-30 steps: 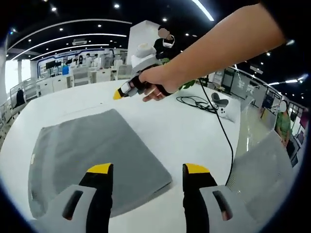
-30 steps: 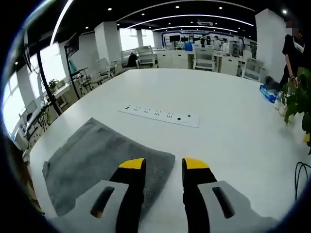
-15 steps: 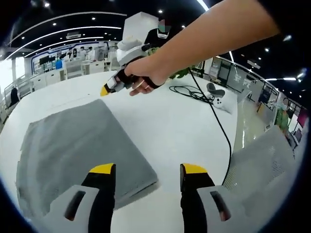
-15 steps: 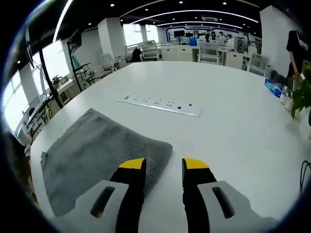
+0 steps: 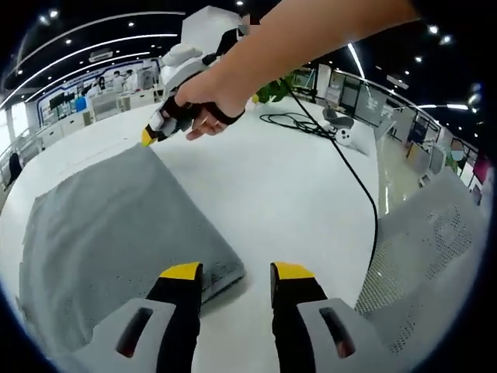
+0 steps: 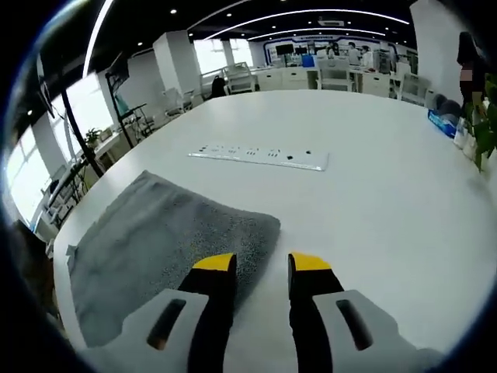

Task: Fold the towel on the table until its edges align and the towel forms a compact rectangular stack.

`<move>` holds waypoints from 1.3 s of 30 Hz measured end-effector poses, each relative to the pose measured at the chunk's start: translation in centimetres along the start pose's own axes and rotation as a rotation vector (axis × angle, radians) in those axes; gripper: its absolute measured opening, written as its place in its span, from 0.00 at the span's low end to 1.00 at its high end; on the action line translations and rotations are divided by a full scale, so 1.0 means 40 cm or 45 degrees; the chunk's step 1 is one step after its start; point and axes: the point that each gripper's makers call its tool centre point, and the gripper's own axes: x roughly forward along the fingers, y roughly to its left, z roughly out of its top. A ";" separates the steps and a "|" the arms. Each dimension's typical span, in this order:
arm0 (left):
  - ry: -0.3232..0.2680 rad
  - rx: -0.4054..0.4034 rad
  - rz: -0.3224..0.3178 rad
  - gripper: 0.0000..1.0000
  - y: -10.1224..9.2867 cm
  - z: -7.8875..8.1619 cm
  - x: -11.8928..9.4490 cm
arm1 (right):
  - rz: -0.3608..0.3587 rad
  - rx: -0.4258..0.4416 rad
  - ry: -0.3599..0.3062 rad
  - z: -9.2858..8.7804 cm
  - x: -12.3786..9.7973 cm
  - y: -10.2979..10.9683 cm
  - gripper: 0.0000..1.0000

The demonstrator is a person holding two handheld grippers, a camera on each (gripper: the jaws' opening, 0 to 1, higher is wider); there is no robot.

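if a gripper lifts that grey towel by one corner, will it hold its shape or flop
Probably flop: the grey towel lies limp and flat on the white table, its corner edge soft, not crisp. It looks thick, so it may drape heavily. Its nubby weave should grip the right gripper rather than slip.

- Lighting's bright and even in both views, coming from long ceiling strip lights [image 6: 311, 14] and small round downlights [image 5: 435, 29] set in a dark ceiling.
- Big windows [image 6: 23, 167] on the left of the right gripper view are blown out to near white.
- The white table [image 6: 388, 194] bounces plenty of light, with a soft sheen but no harsh glare.
- Shadows are faint; there's a thin dark one along the near edge of the grey towel [image 5: 109, 233].
- Heavy fisheye bend: ceiling lines curve and stuff near the edges gets stretched.
- The forearm [image 5: 311, 39] in the left gripper view looks slightly soft, and the far background is hazy.
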 end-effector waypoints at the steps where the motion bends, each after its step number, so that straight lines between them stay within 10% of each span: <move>1: 0.008 0.003 -0.004 0.33 -0.002 -0.006 0.007 | 0.000 0.003 -0.002 0.000 0.000 0.000 0.22; 20: 0.035 0.053 0.013 0.13 0.014 -0.016 0.050 | 0.036 0.067 -0.002 -0.005 0.053 0.008 0.20; 39: 0.064 0.018 -0.211 0.02 -0.131 0.017 0.100 | 0.071 -0.005 0.175 -0.068 -0.032 -0.052 0.00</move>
